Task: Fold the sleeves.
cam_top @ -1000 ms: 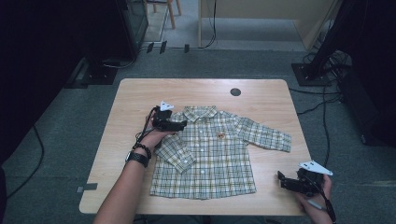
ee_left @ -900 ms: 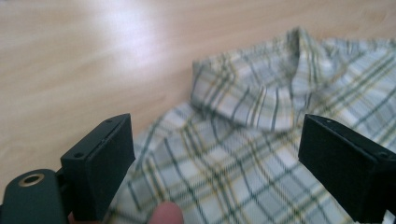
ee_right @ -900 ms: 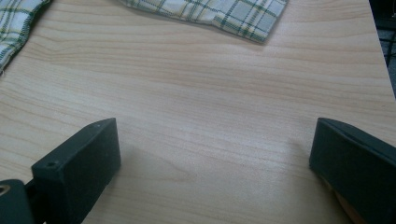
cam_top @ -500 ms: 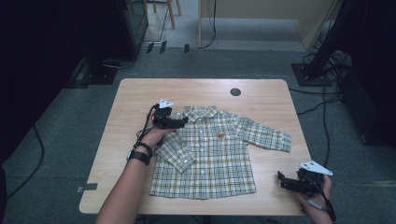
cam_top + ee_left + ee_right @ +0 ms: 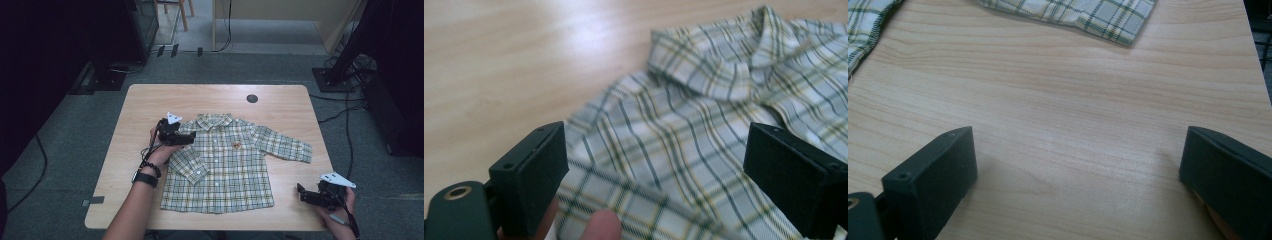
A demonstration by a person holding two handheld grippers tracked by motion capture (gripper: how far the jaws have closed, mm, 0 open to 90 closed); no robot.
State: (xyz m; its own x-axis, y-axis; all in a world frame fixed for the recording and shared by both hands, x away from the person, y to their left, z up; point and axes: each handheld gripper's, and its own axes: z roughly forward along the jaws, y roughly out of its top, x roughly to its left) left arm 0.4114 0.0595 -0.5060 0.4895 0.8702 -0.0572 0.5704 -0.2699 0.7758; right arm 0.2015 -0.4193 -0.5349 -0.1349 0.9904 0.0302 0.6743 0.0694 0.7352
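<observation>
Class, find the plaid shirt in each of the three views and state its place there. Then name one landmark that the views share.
High view: the plaid shirt lies flat at the middle of the wooden table.
Left gripper view: its collar and shoulder spread from centre to right, between the open jaws.
Right gripper view: a cuff at the top edge, hem at top left.
Shared landmark: the table's pale wood grain.

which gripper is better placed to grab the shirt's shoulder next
Left. The left gripper is open over the shirt at that shoulder; the right gripper is open over bare table near the front corner.
</observation>
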